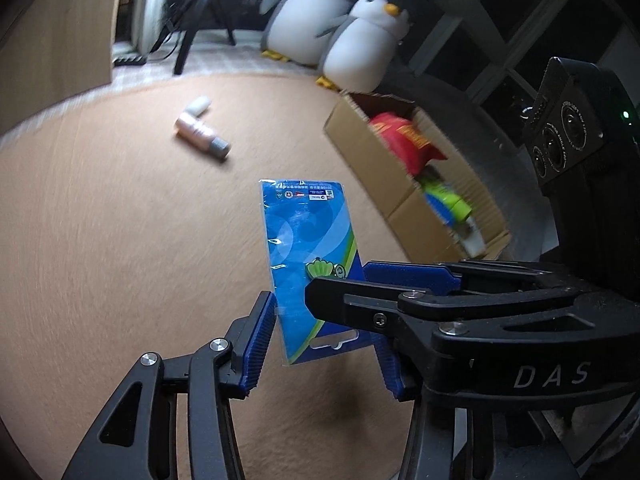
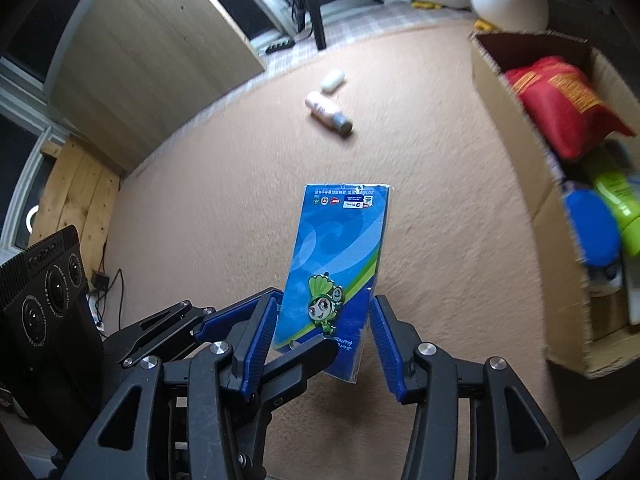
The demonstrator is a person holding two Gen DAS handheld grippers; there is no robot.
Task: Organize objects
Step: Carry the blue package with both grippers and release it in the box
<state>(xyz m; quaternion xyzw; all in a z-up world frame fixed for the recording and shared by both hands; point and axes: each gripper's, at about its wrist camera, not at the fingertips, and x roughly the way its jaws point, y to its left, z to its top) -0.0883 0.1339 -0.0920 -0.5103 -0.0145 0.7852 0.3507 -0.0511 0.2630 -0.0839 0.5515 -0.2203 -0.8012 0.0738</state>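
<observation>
- The card packet (image 1: 304, 232) (image 2: 340, 240) – blue, with a green mascot badge under clear film – is held up in the air above the carpet (image 1: 120, 240), tilted, its printed face toward both cameras.
- The right hand-held gripper (image 2: 324, 304) is grasping it: in the right wrist view the packet's two side edges meet the blue pads (image 2: 264, 340), with the jaws spread to the packet's width.
- The left hand-held gripper (image 1: 324, 332) also has the packet between its fingers. The packet's left edge touches one pad, but the other side is hidden behind the right hand-held gripper, so I cannot tell whether it is gripping.
- Each hand-held gripper reaches across the other's view, one black finger crossing the lower part of the packet's face.
- A cardboard box (image 1: 360, 148) (image 2: 516, 120) sits open at the carpet's right edge, holding a red pouch (image 1: 404, 136), a green bottle (image 1: 444, 196) and a blue-capped item (image 2: 588, 224).
- Toward the carpet's far edge lie a pink bottle (image 1: 200, 132) and, just beyond it, a small white item (image 1: 199, 105).
- Past the far edge sit two plush penguins (image 1: 360, 44).
</observation>
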